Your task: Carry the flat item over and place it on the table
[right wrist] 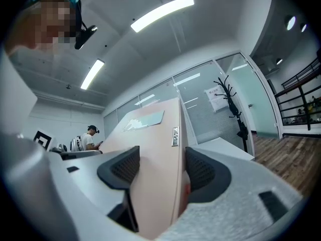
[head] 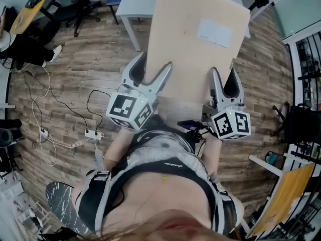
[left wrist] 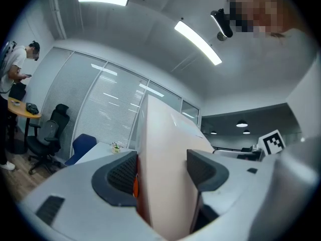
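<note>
Nearest the lens, a torso (head: 165, 179) in a grey-and-black top. Beyond it, a pale beige board (head: 195, 49), held up off the plank floor (head: 75, 79), far end overlapping a white worktop (head: 135, 4) in the head view. Left gripper (head: 154, 64) clamped on the board's near left edge, right gripper (head: 223, 74) on its near right edge, fingers of each closed against both faces. On the board's upper face, a pale rectangular label (head: 214, 32). On the floor at left, a power strip (head: 93, 133) and trailing cables (head: 55, 104).
</note>
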